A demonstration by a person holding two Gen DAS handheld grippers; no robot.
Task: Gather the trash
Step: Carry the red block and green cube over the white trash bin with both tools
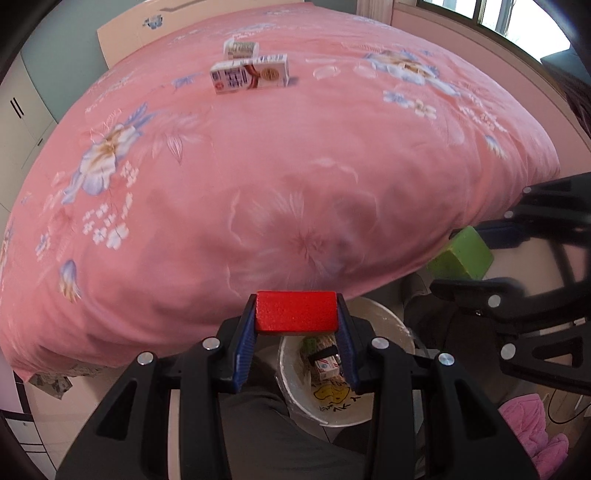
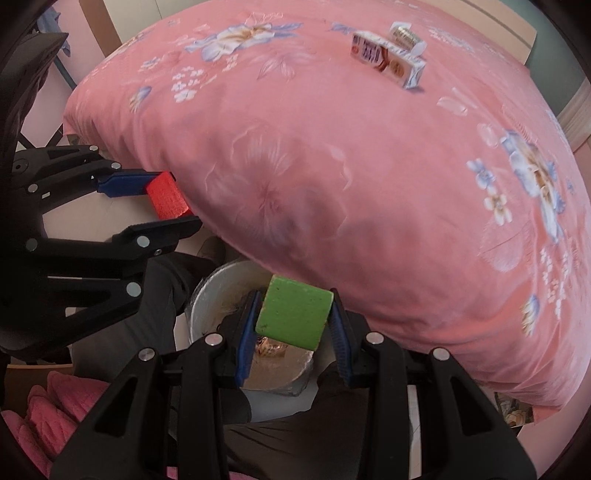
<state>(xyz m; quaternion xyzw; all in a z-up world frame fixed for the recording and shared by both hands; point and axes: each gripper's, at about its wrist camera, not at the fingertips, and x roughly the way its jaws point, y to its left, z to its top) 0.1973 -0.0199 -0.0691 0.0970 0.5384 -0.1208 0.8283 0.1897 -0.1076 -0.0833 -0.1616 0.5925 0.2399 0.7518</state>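
Observation:
My left gripper (image 1: 296,321) is shut on a red block (image 1: 296,312), held above a white trash bin (image 1: 391,325) at the foot of the bed. The bin holds a small carton (image 1: 327,365) and other scraps. My right gripper (image 2: 293,325) is shut on a green block (image 2: 293,314), also over the bin (image 2: 207,295). Each gripper shows in the other's view: the right one with the green block (image 1: 461,258), the left one with the red block (image 2: 168,195). Two cartons lie far up on the pink floral quilt: a biscuit box (image 1: 249,75) (image 2: 388,59) and a smaller box (image 1: 240,48) (image 2: 406,35) behind it.
The pink quilt (image 1: 258,184) covers the bed and overhangs above the bin. A pink fluffy cloth (image 1: 532,432) (image 2: 55,406) lies on the floor beside the bin. Dark trouser legs (image 1: 280,435) are below the grippers. A window (image 1: 498,14) is at the far right.

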